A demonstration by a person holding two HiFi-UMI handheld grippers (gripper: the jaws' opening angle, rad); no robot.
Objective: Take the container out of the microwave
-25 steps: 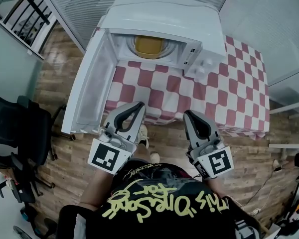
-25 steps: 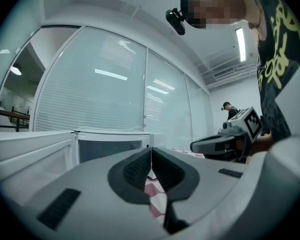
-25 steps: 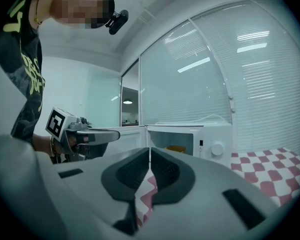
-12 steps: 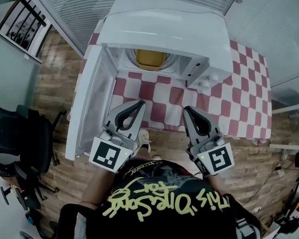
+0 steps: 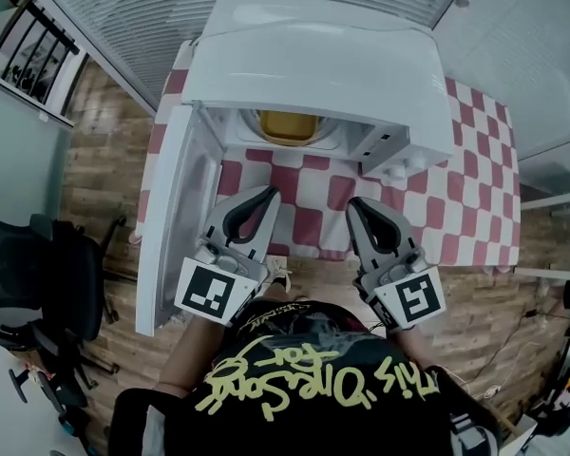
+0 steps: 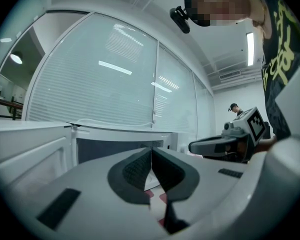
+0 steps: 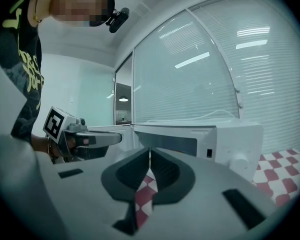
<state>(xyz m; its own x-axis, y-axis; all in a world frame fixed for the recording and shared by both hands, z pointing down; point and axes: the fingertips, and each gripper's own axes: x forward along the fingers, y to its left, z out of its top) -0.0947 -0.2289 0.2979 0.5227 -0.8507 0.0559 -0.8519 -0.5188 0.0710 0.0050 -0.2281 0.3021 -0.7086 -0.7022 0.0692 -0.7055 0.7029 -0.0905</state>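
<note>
A white microwave stands on the red-and-white checked table, its door swung open to the left. Inside its cavity lies a yellow container, only partly visible under the top edge. My left gripper is shut and empty, pointing level at the opening from the table's near edge. Beside it my right gripper is shut and empty too, short of the microwave's front. In the left gripper view the jaws meet before the dark cavity. The right gripper view shows closed jaws facing the microwave.
A black office chair stands on the wooden floor at the left. Window blinds run behind the microwave. The open door flanks my left gripper. A distant person stands in the background of the left gripper view.
Both grippers have moved forward toward the microwave, from off the table's near edge to over it. Their jaws stayed shut.
</note>
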